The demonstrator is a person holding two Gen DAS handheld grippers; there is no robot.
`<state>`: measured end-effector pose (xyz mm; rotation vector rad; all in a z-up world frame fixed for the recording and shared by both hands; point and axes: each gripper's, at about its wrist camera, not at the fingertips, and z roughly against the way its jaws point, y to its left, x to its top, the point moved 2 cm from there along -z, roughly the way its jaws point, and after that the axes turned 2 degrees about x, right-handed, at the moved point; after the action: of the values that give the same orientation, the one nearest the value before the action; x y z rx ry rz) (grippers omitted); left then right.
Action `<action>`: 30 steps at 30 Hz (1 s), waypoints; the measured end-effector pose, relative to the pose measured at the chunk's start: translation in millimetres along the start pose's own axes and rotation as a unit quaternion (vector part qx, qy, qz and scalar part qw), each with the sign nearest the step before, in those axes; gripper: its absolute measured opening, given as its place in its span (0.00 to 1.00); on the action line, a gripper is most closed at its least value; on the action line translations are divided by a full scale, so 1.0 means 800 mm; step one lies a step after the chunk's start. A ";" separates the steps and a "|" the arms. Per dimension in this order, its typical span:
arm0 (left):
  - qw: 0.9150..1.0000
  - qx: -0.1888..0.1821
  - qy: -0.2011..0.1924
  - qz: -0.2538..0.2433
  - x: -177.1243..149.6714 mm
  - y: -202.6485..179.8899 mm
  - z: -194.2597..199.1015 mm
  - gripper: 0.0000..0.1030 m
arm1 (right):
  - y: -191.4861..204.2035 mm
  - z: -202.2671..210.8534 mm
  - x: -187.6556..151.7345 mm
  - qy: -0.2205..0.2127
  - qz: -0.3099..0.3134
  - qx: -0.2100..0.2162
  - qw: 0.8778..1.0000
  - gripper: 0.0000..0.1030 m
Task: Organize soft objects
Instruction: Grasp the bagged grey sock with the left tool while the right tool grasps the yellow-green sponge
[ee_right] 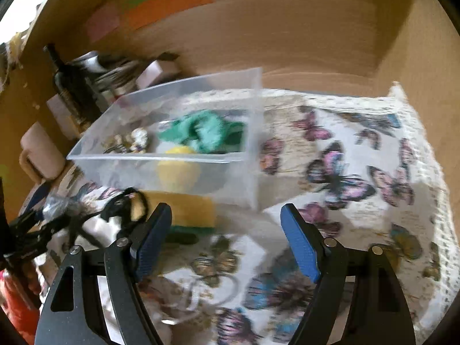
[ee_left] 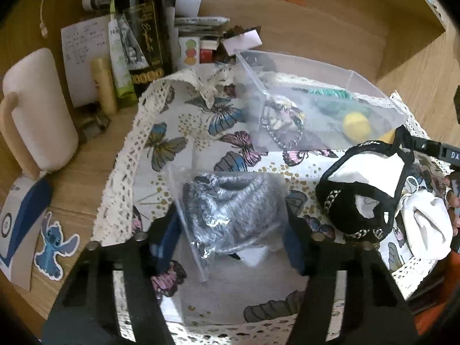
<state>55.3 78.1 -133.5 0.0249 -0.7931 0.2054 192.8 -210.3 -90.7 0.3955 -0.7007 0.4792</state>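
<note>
In the left wrist view my left gripper (ee_left: 231,230) is shut on a clear plastic bag holding a grey knitted item (ee_left: 230,204), above the butterfly cloth (ee_left: 184,120). A clear plastic box (ee_left: 322,109) behind it holds a yellow ball (ee_left: 356,126), a green fluffy item (ee_left: 330,95) and a patterned band (ee_left: 283,123). A black-and-white pouch (ee_left: 365,195) and a white cloth (ee_left: 425,224) lie at the right. In the right wrist view my right gripper (ee_right: 227,230) is open and empty, in front of the box (ee_right: 178,155). A yellow sponge (ee_right: 184,210) and black straps (ee_right: 120,210) lie at its left.
A dark bottle (ee_left: 143,23), tubes, papers and a cream jug (ee_left: 37,115) crowd the wooden shelf at the back left. A Stitch sticker (ee_left: 54,244) is on the wood. The shelf's wooden walls (ee_right: 287,28) close in behind and to the right.
</note>
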 end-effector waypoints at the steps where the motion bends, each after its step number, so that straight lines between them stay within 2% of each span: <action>1: 1.000 -0.001 -0.003 0.002 0.001 0.003 0.002 0.54 | 0.006 -0.003 0.001 0.002 0.006 0.005 1.000 0.73; 7: 1.000 -0.007 -0.017 0.001 0.008 0.006 0.016 0.51 | 0.039 -0.010 0.004 0.009 0.039 0.029 0.999 0.74; 11: 0.999 -0.008 -0.036 -0.010 0.015 0.000 0.027 0.51 | 0.051 -0.021 0.007 0.015 0.057 0.015 0.998 0.74; 21: 0.996 -0.026 -0.079 -0.024 0.040 -0.017 0.046 0.51 | 0.036 -0.054 0.009 0.056 0.022 0.040 0.997 0.74; 23: 0.995 -0.033 -0.086 -0.026 0.045 -0.022 0.048 0.51 | 0.042 -0.054 0.008 0.058 0.031 0.051 0.997 0.57; 26: 0.995 -0.034 -0.091 -0.032 0.049 -0.028 0.050 0.51 | 0.049 -0.046 0.006 0.043 0.045 0.040 0.997 0.51; 30: 0.994 -0.034 -0.100 -0.039 0.058 -0.034 0.055 0.51 | 0.051 -0.027 0.002 0.011 0.060 0.001 0.998 0.51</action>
<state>61.4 55.0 -68.5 0.0118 -0.9965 0.1016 183.0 -166.1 -96.9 0.3517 -0.7051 0.5971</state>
